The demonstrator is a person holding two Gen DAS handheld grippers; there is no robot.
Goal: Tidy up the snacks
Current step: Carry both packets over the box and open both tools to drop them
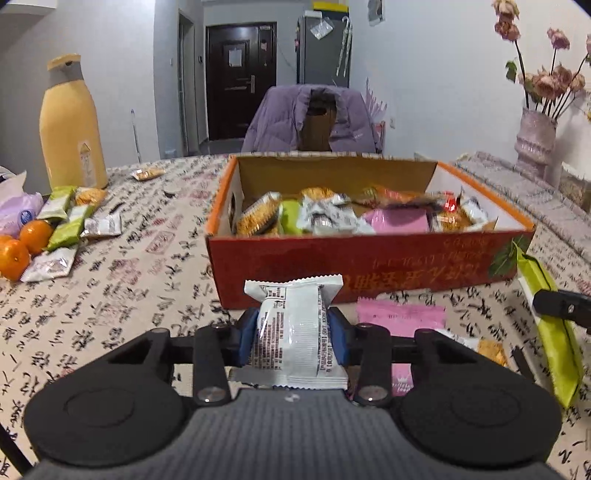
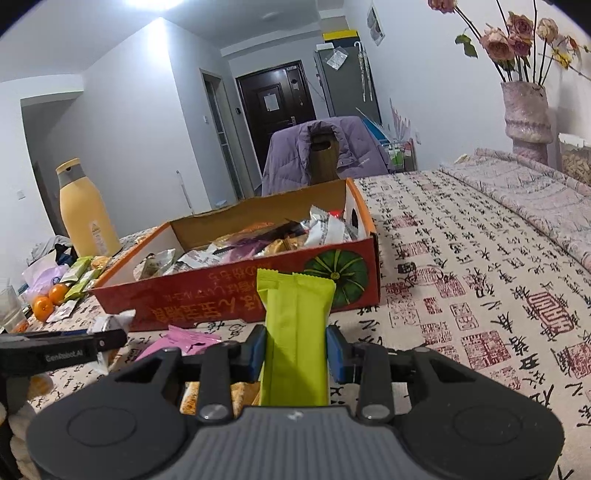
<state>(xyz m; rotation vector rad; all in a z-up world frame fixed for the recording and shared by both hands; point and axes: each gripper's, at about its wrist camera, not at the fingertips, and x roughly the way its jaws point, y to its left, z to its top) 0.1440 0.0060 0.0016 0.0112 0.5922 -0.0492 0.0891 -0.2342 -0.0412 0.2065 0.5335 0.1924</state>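
Both views are evenly lit by cool indoor light. In the right wrist view a ceiling lamp (image 2: 147, 5) burns out to pure white at the top edge, well above the box (image 2: 236, 306), and washes the ceiling around it. Shadows on the table (image 2: 461, 258) are soft and short, darkest just beside the box. The door (image 1: 242, 77) behind the box is dim, its detail lost. Fisheye bending curves the walls and table edge; the corners are black. Focus is fair near the box and softer on the flowers (image 1: 550, 79) to its right. The white wrapper (image 1: 295, 332) shows slight sheen.
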